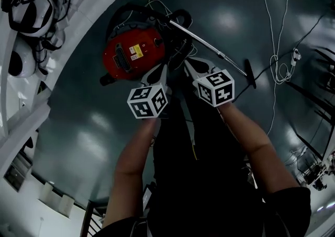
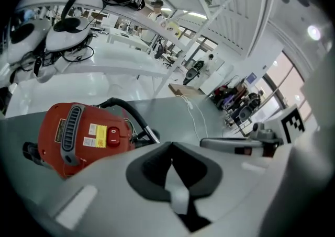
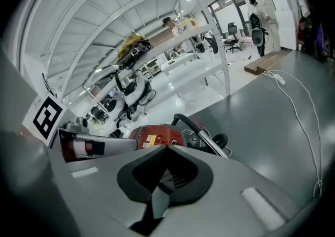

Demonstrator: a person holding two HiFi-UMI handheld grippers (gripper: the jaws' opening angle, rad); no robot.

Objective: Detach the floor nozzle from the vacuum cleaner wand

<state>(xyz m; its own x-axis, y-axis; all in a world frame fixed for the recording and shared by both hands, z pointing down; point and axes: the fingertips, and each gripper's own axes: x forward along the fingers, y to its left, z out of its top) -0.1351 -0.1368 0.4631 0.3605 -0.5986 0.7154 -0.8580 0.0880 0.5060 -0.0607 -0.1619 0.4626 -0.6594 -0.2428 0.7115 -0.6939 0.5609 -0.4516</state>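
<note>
The red canister vacuum (image 1: pixel 133 55) lies on the dark floor, with its black hose (image 1: pixel 125 13) curled over it. Its metal wand (image 1: pixel 209 45) runs off to the right and ends in the small black floor nozzle (image 1: pixel 251 74). My left gripper (image 1: pixel 162 68) hovers just right of the canister, jaws shut and empty. Beside it, my right gripper (image 1: pixel 188 64) is also shut on nothing, near the wand's canister end and apart from the nozzle. The left gripper view shows the canister (image 2: pixel 84 136) beyond shut jaws (image 2: pixel 171 158). The right gripper view shows canister (image 3: pixel 157 136), wand (image 3: pixel 212 144) and shut jaws (image 3: pixel 167 149).
White shelving (image 1: pixel 31 89) with headsets (image 1: pixel 26 11) curves along the left. A thin white cable (image 1: pixel 277 53) trails over the floor to the right of the nozzle. Dark racks (image 1: pixel 319 74) stand at the far right.
</note>
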